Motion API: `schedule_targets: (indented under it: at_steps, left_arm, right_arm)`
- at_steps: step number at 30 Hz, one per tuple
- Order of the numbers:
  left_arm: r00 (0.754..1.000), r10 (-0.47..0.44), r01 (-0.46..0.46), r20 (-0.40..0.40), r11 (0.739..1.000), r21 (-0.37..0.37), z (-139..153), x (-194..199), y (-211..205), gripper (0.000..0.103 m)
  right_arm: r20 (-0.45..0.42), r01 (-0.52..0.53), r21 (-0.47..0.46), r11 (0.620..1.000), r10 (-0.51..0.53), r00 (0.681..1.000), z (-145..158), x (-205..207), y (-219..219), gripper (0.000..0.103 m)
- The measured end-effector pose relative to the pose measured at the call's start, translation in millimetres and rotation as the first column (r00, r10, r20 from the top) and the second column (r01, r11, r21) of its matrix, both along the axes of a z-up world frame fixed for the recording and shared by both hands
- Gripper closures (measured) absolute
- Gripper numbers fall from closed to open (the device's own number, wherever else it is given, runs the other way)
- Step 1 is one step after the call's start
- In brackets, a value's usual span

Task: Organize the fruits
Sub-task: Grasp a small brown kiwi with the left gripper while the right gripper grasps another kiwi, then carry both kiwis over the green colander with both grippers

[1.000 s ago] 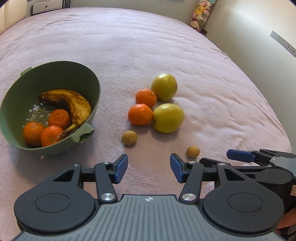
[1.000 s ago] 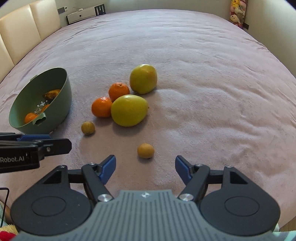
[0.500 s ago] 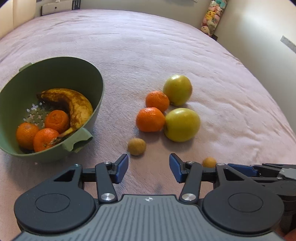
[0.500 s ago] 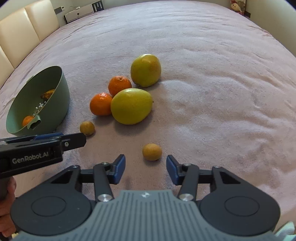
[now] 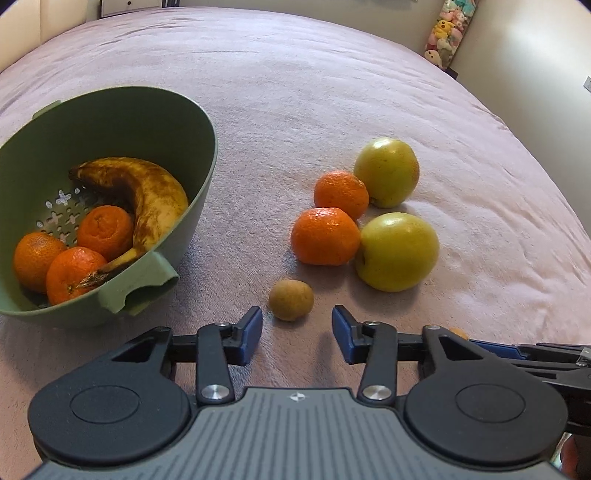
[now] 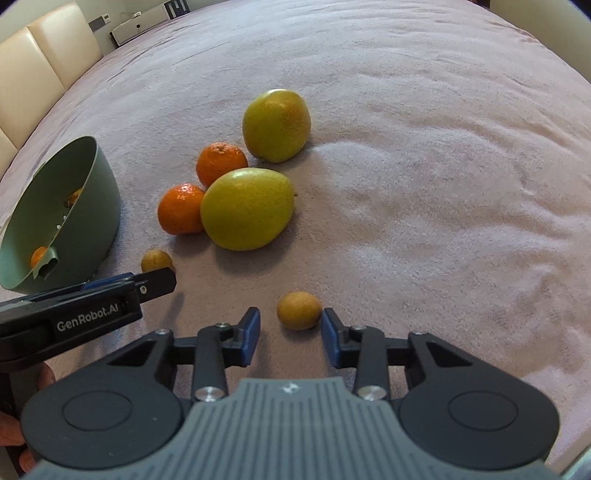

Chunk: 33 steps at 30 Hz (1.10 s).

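A green colander (image 5: 192, 155) on the pink cloth holds a browned banana (image 5: 155, 199) and three tangerines (image 5: 105, 230). Two tangerines (image 5: 325, 236) and two yellow-green apples (image 5: 397, 253) lie in a cluster to its right. My left gripper (image 5: 297, 328) is open, just short of a small brown fruit (image 5: 291, 299). My right gripper (image 6: 290, 326) is open, its tips either side of the near edge of a second small brown fruit (image 6: 299, 310), not touching. The colander (image 6: 92, 206) and the apples (image 6: 245, 208) also show in the right wrist view.
The left gripper's arm (image 6: 85, 306) crosses the left of the right wrist view, partly hiding the first small fruit (image 6: 157, 260). Cream padded panels (image 6: 44, 70) stand at the far left. Stuffed toys (image 5: 445, 33) hang at the far right corner.
Both grippers have moved forward and down toward the small brown fruits. The right jaws have narrowed from wide open to either side of their fruit. No fruit has moved.
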<state>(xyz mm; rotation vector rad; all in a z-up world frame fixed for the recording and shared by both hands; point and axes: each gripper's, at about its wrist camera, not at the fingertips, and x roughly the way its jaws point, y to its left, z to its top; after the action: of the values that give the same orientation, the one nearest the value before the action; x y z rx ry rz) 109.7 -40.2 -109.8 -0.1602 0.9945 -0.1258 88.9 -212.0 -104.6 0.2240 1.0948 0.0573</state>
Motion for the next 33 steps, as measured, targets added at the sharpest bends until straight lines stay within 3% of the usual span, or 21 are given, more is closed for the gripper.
schedule_targets:
  at_steps: [10, 16, 24, 33]
  left_arm:
    - [1.000, 0.018, -0.018, -0.003, 1.000, -0.010, -7.9, 9.4, 0.0, 0.059]
    - [1.000, 0.006, -0.006, 0.007, 1.000, -0.008, -8.8, 12.9, -2.0, 0.071]
    - [1.000, -0.006, 0.006, -0.003, 1.000, -0.015, -5.8, 12.1, -4.3, 0.072]
    - [1.000, -0.021, 0.021, 0.016, 1.000, 0.000, 16.2, 6.1, -5.2, 0.072]
  right_arm:
    - [-0.010, -0.011, -0.012, 1.000, 0.011, 1.000, -4.2, 4.1, -0.4, 0.078]
    - [-0.010, -0.010, -0.006, 1.000, 0.010, 1.000, -4.1, 4.2, -1.7, 0.079]
    - [-0.009, -0.008, -0.004, 1.000, 0.008, 1.000, -2.9, 3.0, -2.9, 0.079]
    - [0.028, -0.008, 0.007, 1.000, 0.008, 1.000, 11.6, -3.3, -2.9, 0.080]
